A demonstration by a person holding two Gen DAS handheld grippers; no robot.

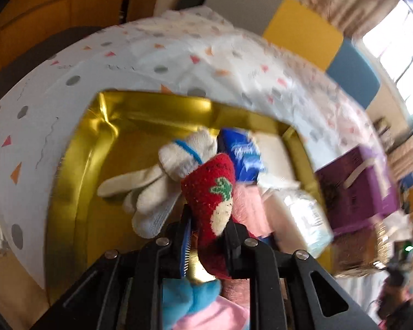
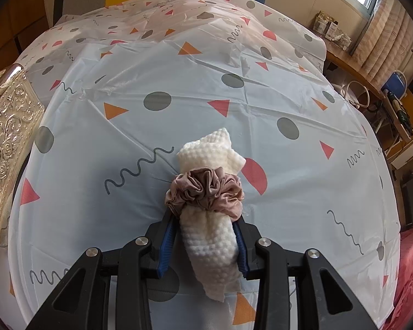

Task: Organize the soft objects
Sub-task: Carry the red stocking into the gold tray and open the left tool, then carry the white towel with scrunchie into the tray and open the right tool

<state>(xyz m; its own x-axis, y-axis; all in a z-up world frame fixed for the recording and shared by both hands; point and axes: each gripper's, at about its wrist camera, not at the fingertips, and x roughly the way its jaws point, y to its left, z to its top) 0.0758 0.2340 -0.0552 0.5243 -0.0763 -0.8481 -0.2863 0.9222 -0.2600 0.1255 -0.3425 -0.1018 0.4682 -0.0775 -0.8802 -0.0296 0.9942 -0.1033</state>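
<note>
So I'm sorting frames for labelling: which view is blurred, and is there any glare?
Left wrist view: motion-smeared, worst at right around the purple box; glare on the shiny gold tray. Right wrist view: sharp, with soft sheen on the patterned plastic tablecloth.

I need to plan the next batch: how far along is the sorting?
Done: white gloves and packets already lie in the gold box. In hand: left gripper holds a red sock over it; right gripper holds a rolled cloth with a scrunchie. Left: boxing both.

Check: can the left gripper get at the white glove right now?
Probably not. The left gripper is shut on the red sock, so its jaws are full. The white glove lies uncovered in the gold box just ahead.
</note>
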